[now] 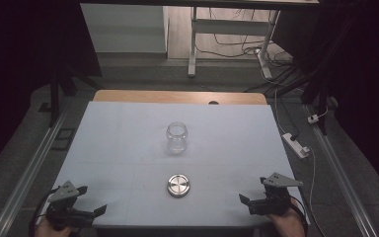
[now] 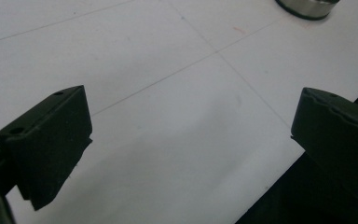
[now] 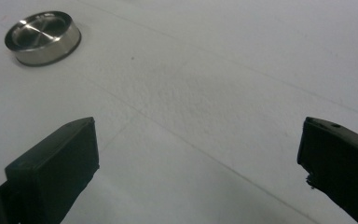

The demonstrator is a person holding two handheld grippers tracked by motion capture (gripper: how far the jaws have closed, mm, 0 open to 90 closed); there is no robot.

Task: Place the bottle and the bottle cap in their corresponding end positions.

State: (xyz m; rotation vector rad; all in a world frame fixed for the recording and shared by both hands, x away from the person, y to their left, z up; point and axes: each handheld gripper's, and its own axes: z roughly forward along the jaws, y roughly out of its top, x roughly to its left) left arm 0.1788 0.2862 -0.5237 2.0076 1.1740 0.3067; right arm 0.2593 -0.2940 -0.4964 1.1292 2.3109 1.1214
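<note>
1. On the white surface (image 1: 128,148): a clear glass jar (image 1: 178,137), upright, without lid, near the middle.
2. Nearer than the jar and well apart from it: a round metal lid (image 1: 178,185), lying flat; seen also in the right gripper view (image 3: 43,37) and at the far edge of the left gripper view (image 2: 307,7).
3. Left gripper (image 1: 94,201) at the near left corner, fingers (image 2: 51,140) wide apart, holding nothing.
4. Right gripper (image 1: 253,192) at the near right corner, fingers (image 3: 56,168) wide apart also, holding nothing.
5. Step in hand, as a judgement: the very start, before any reach; probably closing the jar with the lid.
6. Next move probably calls for one gripper to reach toward the lid and take it by the rim, and for the other to steady the jar, smooth and easy to tip.
</note>
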